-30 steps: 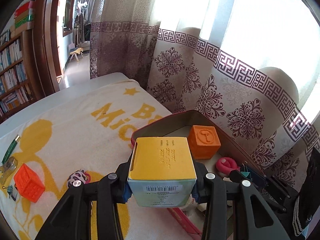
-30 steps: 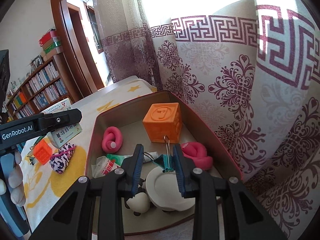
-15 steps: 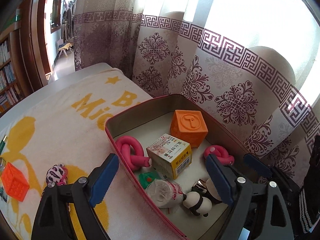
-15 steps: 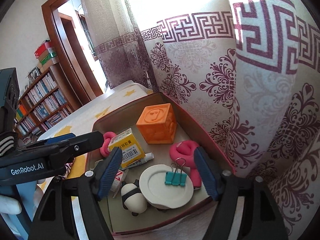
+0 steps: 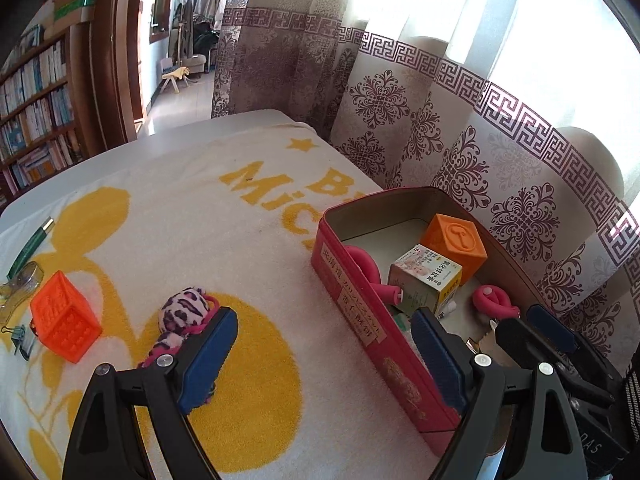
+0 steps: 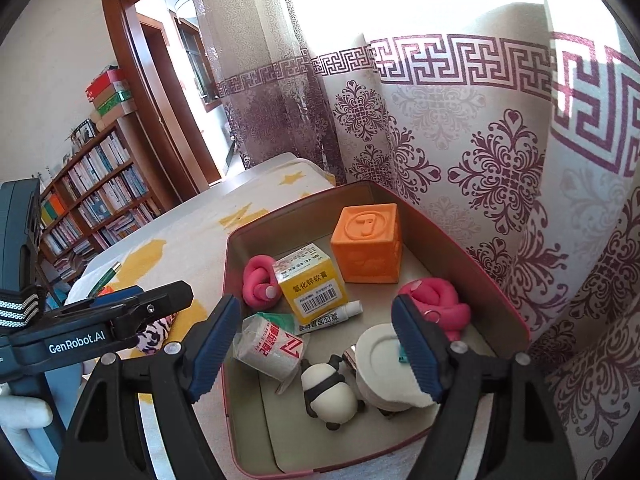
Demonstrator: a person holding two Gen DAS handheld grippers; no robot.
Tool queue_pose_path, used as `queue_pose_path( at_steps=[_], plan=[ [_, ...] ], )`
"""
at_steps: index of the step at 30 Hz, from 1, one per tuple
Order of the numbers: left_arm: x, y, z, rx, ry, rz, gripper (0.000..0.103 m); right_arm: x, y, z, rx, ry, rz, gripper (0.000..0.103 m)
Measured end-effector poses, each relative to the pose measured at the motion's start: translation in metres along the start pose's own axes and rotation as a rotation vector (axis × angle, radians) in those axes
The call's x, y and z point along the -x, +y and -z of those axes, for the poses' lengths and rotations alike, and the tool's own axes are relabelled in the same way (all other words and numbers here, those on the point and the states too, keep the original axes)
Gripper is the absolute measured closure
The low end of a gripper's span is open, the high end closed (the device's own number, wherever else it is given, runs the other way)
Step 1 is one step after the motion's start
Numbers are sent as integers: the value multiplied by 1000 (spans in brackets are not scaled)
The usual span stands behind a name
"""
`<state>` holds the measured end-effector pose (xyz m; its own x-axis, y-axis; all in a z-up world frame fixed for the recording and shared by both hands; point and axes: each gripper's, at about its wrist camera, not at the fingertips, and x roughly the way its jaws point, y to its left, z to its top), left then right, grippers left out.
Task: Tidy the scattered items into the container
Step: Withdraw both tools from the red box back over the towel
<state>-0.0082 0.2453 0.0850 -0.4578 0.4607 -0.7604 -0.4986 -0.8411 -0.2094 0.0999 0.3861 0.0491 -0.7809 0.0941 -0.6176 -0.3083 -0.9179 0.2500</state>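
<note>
White towel with yellow print, spread over a pale table. Directly on it: red tin beside the right tong; leopard-print scrunchie just beyond the left tong; further left an orange cube, binder clip, green pen.

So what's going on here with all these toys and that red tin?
A person with a hand-held gripper in each hand is tidying bits into the red tin. Both the left hand-held gripper and right hand-held gripper are open and empty. A yellow box lies inside; a leopard-print toy and orange block remain out on the towel.
</note>
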Motion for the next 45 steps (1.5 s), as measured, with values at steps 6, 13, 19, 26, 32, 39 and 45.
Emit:
queue_pose_path(
  at_steps=[6,13,19,26,32,39,45],
  plan=[
    [16,47,8,87,-18,-44,13,-9,35,5,54,37,-51,20],
    [33,106,20,208,-40,-97,13,-13,81,11,141,49,-124,20],
    [45,154,37,298,-46,-161,13,-21,107,20,185,82,-168,20],
    [65,212,62,400,-64,-256,13,-34,139,35,243,140,-227,20],
    [76,249,79,478,-76,-346,13,-40,166,42,286,162,-265,20],
    [78,275,93,530,-65,-348,13,-49,187,49,311,197,-308,20],
    [84,297,105,580,-69,-406,13,-62,216,56,364,233,-363,20]
  ],
)
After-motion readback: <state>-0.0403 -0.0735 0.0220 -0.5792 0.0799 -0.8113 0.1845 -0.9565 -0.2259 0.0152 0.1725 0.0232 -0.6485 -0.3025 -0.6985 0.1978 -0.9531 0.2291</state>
